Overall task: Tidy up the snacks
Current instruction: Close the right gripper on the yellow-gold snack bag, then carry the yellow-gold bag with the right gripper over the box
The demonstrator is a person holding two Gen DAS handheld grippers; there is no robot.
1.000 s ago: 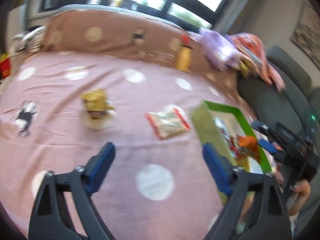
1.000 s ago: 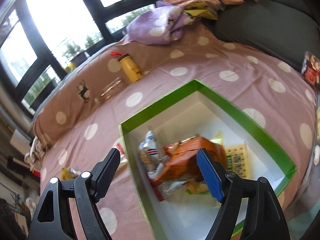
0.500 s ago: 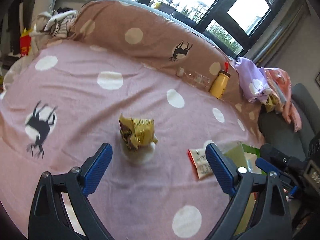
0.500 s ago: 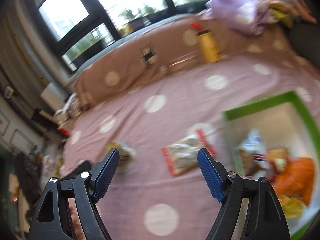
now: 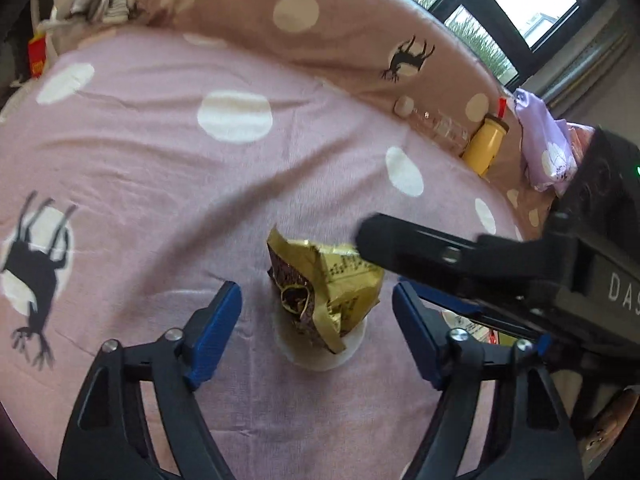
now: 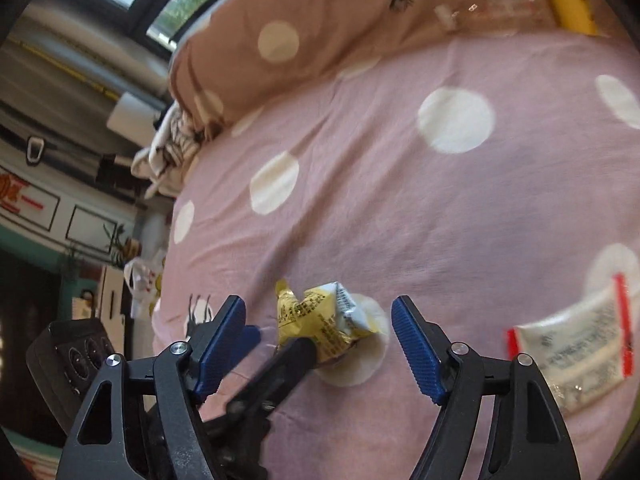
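A crumpled gold snack packet [image 5: 324, 292] lies on the pink dotted bedspread [image 5: 160, 160]. My left gripper [image 5: 316, 336] is open, its blue pads on either side of the packet. My right gripper [image 6: 320, 344] is open too and frames the same packet [image 6: 320, 328] from the other side. The right gripper's black finger [image 5: 420, 256] reaches over the packet's right edge in the left wrist view. A clear packet with red ends [image 6: 576, 352] lies to the right in the right wrist view.
A yellow bottle [image 5: 486, 148] and a clear bottle [image 5: 436, 124] lie at the brown dotted bolster [image 5: 320, 28]. A lilac cloth [image 5: 544, 148] sits at the far right. Crumpled clothes [image 6: 168, 148] lie at the bed's far left corner.
Both grippers have moved in on the gold packet, which now sits between the pads of each. The right gripper left the green box and swung left across the bed.
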